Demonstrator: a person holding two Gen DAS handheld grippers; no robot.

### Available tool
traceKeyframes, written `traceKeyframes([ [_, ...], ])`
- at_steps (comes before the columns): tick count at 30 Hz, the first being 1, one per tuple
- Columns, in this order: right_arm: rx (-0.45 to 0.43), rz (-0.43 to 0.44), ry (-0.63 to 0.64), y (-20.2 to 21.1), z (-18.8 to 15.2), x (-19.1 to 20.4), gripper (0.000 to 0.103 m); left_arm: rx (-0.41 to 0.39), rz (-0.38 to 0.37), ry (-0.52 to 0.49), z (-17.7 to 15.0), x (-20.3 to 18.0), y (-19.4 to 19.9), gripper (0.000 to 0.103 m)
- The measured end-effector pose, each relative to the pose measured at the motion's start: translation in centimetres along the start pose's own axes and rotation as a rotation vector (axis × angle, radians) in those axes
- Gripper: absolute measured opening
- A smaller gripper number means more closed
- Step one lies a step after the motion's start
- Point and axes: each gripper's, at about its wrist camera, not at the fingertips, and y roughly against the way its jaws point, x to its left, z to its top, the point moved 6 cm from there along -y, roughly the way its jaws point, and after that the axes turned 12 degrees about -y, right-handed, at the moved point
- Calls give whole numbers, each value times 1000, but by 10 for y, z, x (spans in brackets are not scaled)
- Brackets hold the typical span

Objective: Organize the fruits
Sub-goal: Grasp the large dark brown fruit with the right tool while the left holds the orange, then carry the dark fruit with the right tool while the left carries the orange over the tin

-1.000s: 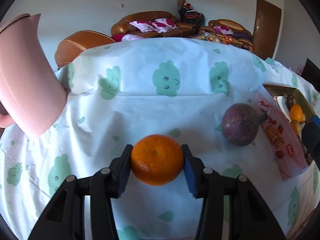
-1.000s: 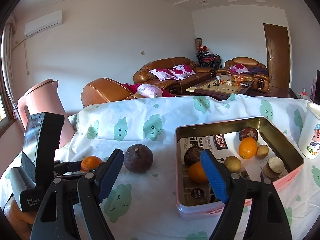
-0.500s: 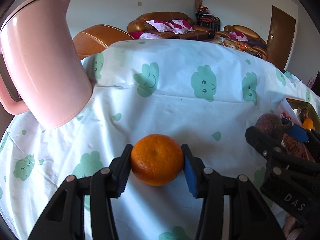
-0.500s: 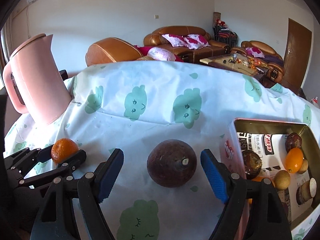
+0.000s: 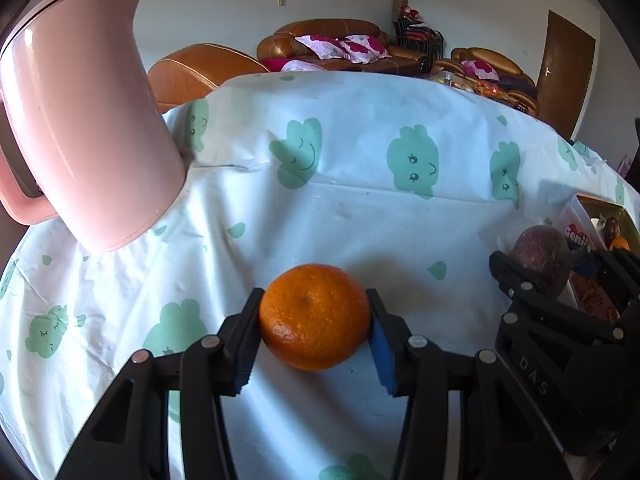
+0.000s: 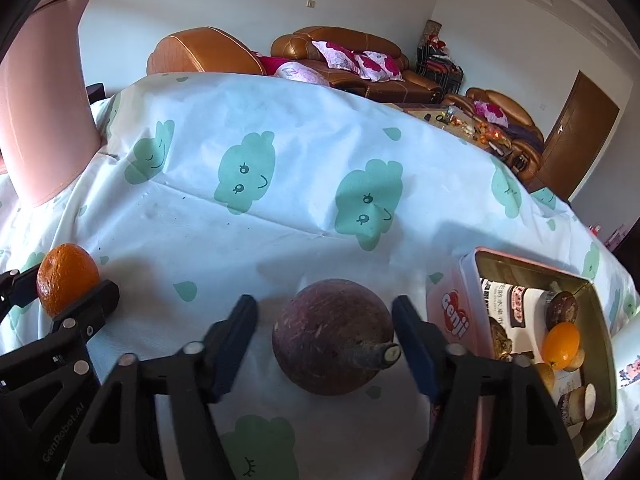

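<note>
My left gripper (image 5: 314, 332) is shut on an orange mandarin (image 5: 314, 316), low over the cloth-covered table; the mandarin also shows in the right wrist view (image 6: 66, 278). My right gripper (image 6: 324, 342) is open, its two jaws on either side of a dark purple round fruit (image 6: 334, 346) with a stub stem that rests on the cloth; there is a gap on each side. The purple fruit also shows in the left wrist view (image 5: 542, 260). A gold tin box (image 6: 600, 360) at the right holds several fruits.
A pink kettle (image 5: 80, 120) stands at the table's left. The table wears a white cloth with green cloud faces (image 6: 320, 220). Brown sofas (image 5: 332, 46) and a door stand beyond the far edge.
My right gripper has moved forward around the purple fruit, which now lies between its jaws. My left gripper, still holding the mandarin, has turned further left toward the kettle.
</note>
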Motion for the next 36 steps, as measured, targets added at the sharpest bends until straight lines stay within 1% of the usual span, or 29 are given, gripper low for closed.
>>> traceKeyframes([
  [3,-4,5,1,4,-2,0,54,0,1,-1,0,0,0,51],
  [6,-6,34,-28,8,-2,-4,54,1,1,-1,0,0,0,51],
  [7,-20,41,-31,12,-3,-5,54,0,1,-1,0,0,0,51],
  [9,-77,47,-30,25,-1,-4,54,0,2,-1,0,0,0,51],
  [12,-197,68,-32,49,1,-2,54,-3,5,1,0,0,1,51],
  [15,-306,96,-65,74,0,-6,54,-27,38,7,3,4,4,51],
  [18,-356,131,-109,88,-3,-11,54,-48,50,9,4,5,7,50],
  [23,-357,165,-141,92,-4,-16,54,-83,58,13,7,6,13,50],
  [29,-356,176,-172,95,-10,-23,54,-140,83,5,8,-4,28,50],
  [36,-367,180,-174,104,-19,-31,54,-219,67,0,11,-20,44,50],
])
